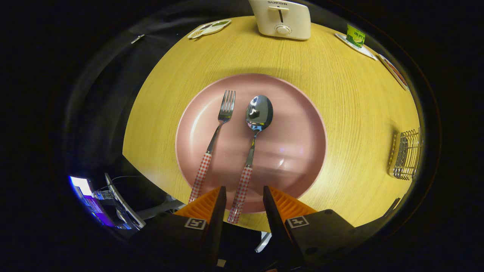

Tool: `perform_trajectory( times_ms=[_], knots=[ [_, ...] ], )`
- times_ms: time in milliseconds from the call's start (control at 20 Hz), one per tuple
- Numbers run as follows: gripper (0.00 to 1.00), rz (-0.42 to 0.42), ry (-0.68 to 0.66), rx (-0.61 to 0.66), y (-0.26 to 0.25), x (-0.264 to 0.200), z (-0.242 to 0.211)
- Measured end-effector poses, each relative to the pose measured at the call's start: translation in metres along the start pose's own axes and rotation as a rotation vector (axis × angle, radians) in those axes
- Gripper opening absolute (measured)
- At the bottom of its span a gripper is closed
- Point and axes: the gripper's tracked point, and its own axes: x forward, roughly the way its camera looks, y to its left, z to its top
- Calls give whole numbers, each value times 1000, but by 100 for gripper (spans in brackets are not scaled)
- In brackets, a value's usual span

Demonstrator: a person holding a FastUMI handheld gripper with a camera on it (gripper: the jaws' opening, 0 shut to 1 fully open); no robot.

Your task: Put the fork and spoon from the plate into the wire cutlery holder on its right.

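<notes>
A pink plate (298, 124) lies on the round wooden table, just ahead of my fingers. On it a fork (215, 139) lies at the left and a spoon (252, 143) beside it at the right, both with red-checked handles pointing toward me. My gripper (244, 194) is open above the plate's near rim. The end of the spoon's handle lies between the two fingers, which do not touch it. The fork's handle ends just left of the left finger. The wire cutlery holder (406, 155) stands at the table's right edge, far right of the plate.
A white toaster (281, 19) stands at the table's far edge. A small tray (209, 28) sits at the far left. A green packet on a white tray (356, 37) and another flat tray (394, 71) lie at the far right. Equipment with a lit screen (87, 196) sits below the table's left.
</notes>
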Motion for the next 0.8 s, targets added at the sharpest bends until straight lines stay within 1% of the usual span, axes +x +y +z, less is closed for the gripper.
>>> perform_trajectory(
  times_ms=[150,200,250,300,350,400,600,800],
  knots=[
    [42,-39,23,-4,-7,6,-1],
    [27,-40,22,10,-8,6,2],
    [20,-44,17,24,-11,2,9],
    [16,-42,17,27,-13,8,4],
    [16,-44,14,35,-14,-1,5],
    [13,-33,15,44,-14,-1,5],
    [13,26,-16,76,-12,-20,11],
    [13,97,-88,53,-14,-64,20]
  ],
)
